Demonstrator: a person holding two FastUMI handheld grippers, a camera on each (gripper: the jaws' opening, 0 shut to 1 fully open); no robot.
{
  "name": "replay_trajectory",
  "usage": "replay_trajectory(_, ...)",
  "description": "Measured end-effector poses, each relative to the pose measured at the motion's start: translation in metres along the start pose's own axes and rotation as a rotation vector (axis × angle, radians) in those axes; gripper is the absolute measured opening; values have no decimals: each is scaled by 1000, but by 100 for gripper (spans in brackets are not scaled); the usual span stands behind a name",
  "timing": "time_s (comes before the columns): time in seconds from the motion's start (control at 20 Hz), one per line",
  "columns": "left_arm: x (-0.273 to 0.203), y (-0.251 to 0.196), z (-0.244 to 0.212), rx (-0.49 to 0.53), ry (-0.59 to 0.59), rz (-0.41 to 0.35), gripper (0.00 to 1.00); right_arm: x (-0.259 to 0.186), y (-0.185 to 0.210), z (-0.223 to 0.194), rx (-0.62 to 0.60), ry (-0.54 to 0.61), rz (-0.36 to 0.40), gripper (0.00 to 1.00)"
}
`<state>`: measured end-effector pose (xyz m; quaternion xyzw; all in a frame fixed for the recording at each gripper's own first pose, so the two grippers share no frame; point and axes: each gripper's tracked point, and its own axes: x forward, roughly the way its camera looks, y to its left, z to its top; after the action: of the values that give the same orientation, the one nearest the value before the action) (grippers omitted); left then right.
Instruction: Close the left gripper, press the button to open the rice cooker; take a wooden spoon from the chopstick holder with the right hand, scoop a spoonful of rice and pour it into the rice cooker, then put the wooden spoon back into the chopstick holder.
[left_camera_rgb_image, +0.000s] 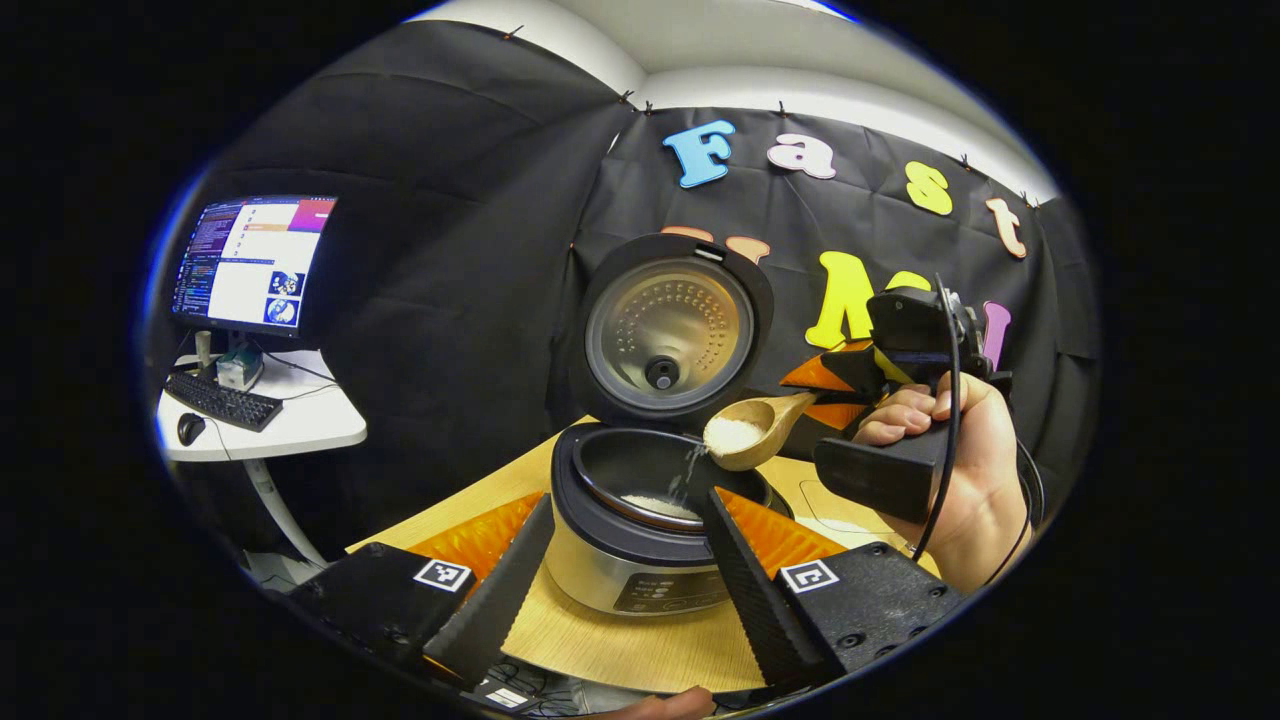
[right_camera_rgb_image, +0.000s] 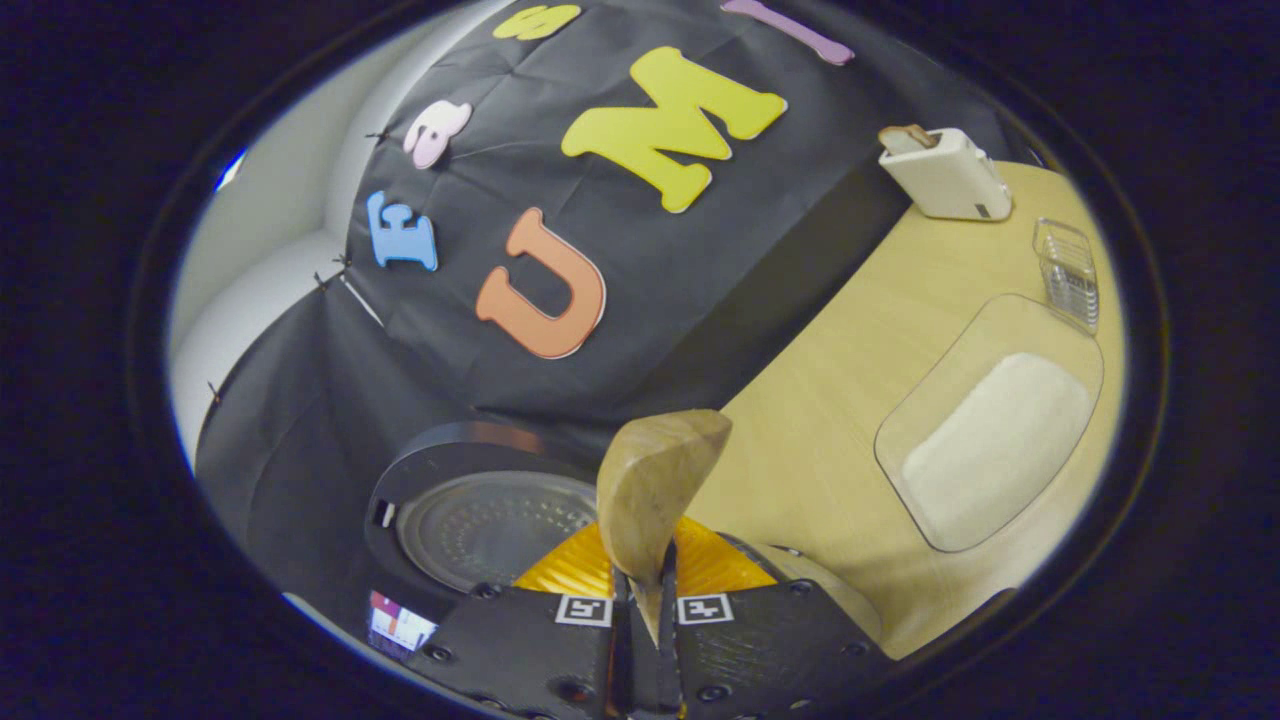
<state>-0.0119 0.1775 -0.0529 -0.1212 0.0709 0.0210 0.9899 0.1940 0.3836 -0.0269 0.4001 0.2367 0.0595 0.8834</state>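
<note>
Wooden spoon (right_camera_rgb_image: 655, 480) sits clamped by its handle between the right gripper (right_camera_rgb_image: 645, 600)'s closed jaws, tipped so rice streams from its bowl (left_camera_rgb_image: 745, 432) into the rice cooker (left_camera_rgb_image: 640, 530), whose lid (left_camera_rgb_image: 668, 325) stands up at 12 o'clock. The left gripper (left_camera_rgb_image: 625, 560)'s jaws are spread wide, holding nothing. Opening and scooping look finished; the pour is underway, and returning the spoon remains. The rice tray (right_camera_rgb_image: 990, 430) lies on the desk (right_camera_rgb_image: 820, 420) at 3 o'clock.

The right gripper (right_camera_rgb_image: 640, 590), carried in a hand (left_camera_rgb_image: 965, 470), is clamping its two fingers together and rolling sideways, while the left gripper (left_camera_rgb_image: 625, 560) is holding its fingers spread.
</note>
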Motion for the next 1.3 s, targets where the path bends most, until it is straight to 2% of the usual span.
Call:
replay_trajectory(0.1, 0, -1, -1, 7, 2, 0, 96, 6, 4, -3, -88, 11, -10, 10)
replay_trajectory(0.15, 0, -2, -1, 9, 1, -1, 96, 8, 6, -4, -135, 11, -11, 7)
replay_trajectory(0.35, -1, -2, -1, 16, 1, -2, 96, 15, 19, -10, -351, 8, -18, 12)
replay_trajectory(0.4, -2, -1, -1, 17, 1, -1, 96, 16, 23, -14, -402, 13, -12, 7)
replay_trajectory(0.55, -1, 3, -3, 20, 5, 8, 96, 20, 33, -26, -543, 35, 3, 10)
replay_trajectory(0.7, -2, 14, -5, 26, 12, 40, 96, 19, 41, -21, -702, -9, -2, 11)
replay_trajectory(1.0, -1, 21, -8, 20, 25, 66, 96, 23, 52, -25, -940, -51, 24, 11)
replay_trajectory(1.3, 0, 24, -9, 45, 31, 91, 96, 27, 65, -42, -1266, -47, 65, 11)
